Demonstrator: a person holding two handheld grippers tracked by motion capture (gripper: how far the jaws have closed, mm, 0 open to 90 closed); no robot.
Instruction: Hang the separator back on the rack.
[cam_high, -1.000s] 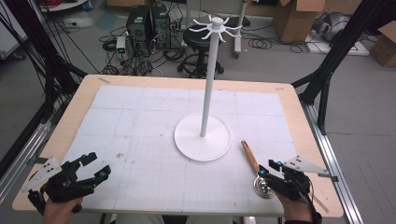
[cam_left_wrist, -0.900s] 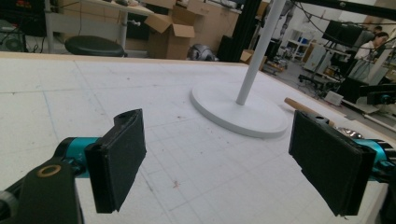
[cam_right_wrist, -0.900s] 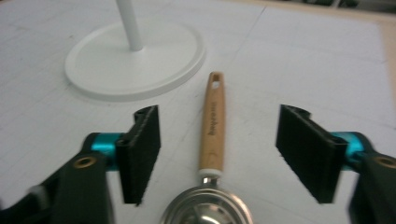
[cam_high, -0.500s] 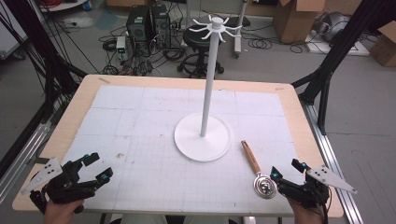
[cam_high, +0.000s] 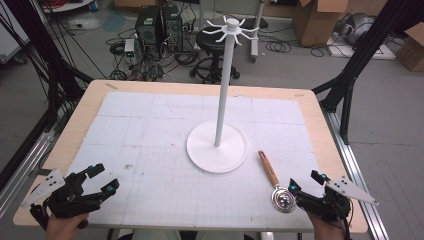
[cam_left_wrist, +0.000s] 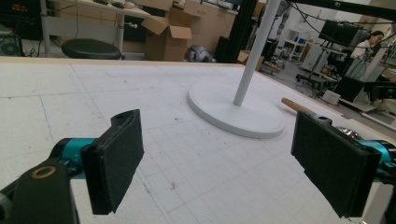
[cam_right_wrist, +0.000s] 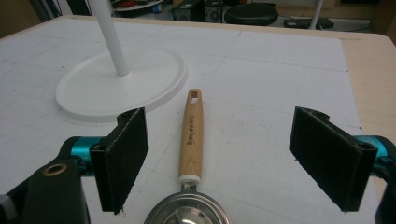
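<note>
The scoop (cam_high: 276, 182) lies flat on the tabletop (cam_high: 150, 125), its wooden handle pointing toward the stand (cam_high: 217, 145), its steel bowl nearest the right claw (cam_high: 304, 182). That claw has just been opening; its jaws stand spread, the scoop lying loose between them. The left claw (cam_high: 102, 178) is spread too, empty, well apart.

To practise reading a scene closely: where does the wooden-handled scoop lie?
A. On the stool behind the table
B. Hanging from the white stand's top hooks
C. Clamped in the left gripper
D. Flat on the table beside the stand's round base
D: the scoop lies flat on the table, just right of the stand's base, untouched by the open right gripper.
</note>
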